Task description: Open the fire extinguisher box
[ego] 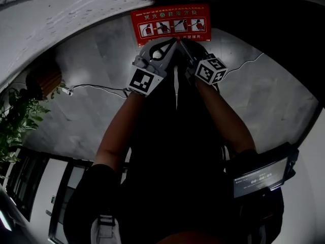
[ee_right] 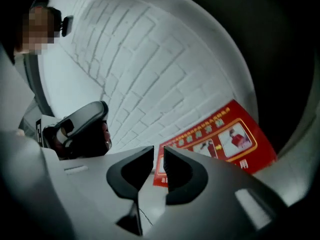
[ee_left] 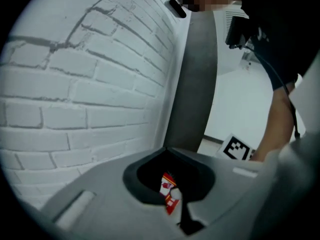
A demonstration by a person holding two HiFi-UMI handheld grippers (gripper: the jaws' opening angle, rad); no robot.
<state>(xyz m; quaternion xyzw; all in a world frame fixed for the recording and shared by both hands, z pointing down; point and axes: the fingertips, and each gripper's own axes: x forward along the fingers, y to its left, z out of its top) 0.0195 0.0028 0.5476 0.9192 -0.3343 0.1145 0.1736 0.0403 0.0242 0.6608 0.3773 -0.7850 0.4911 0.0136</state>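
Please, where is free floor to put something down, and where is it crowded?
Free: the grey floor between the plant, the cable and the left arm; also the floor right of the right arm. Crowded: below the red sign, where the left gripper and right gripper sit close together.

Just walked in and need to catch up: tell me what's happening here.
A person holds a two-jaw gripper in each hand, both aimed at a red fire extinguisher instruction sign on a white brick wall. The left gripper has its jaws together; the right gripper has them slightly apart. Nothing is gripped. The fire extinguisher box itself can't be made out.
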